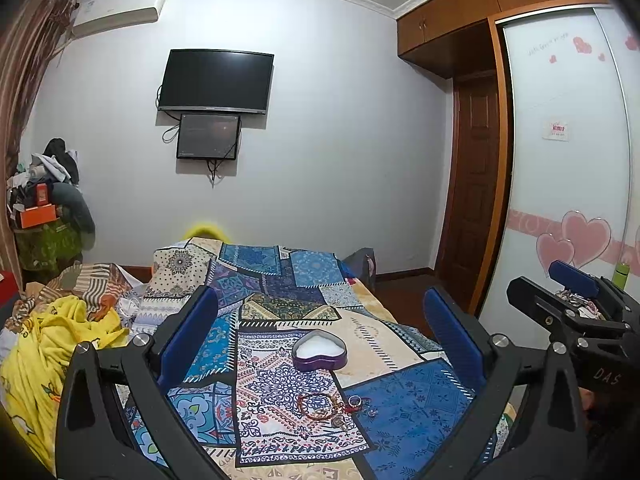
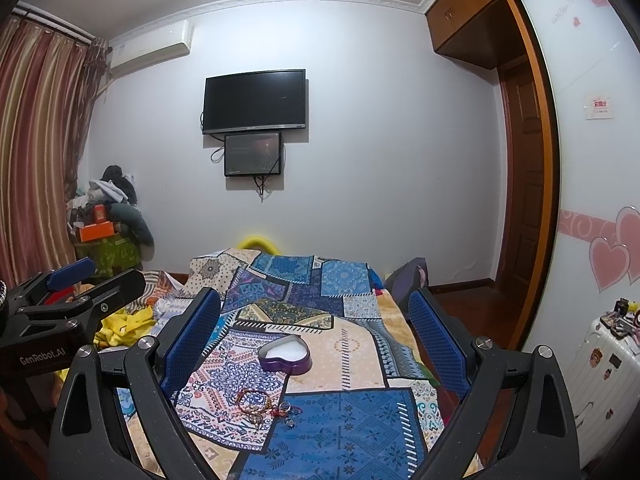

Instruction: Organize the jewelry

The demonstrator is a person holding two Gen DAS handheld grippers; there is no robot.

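A purple heart-shaped box (image 1: 319, 351) with a white lining lies open on the patchwork bedspread (image 1: 408, 400); it also shows in the right wrist view (image 2: 285, 353). In front of it lies a small pile of jewelry: a red beaded bracelet (image 1: 316, 405), rings (image 1: 355, 401) and a pendant. The pile shows in the right wrist view too (image 2: 264, 402). My left gripper (image 1: 320, 312) is open and empty, held above the bed behind the pile. My right gripper (image 2: 316, 312) is open and empty, likewise above the bed. Each gripper shows at the other view's edge.
A yellow blanket (image 1: 56, 340) and rumpled bedding lie on the bed's left side. A heap of clothes and boxes (image 2: 108, 216) stands at the far left wall. A white suitcase (image 2: 600, 364) stands at the right by the sliding wardrobe door (image 1: 560, 160).
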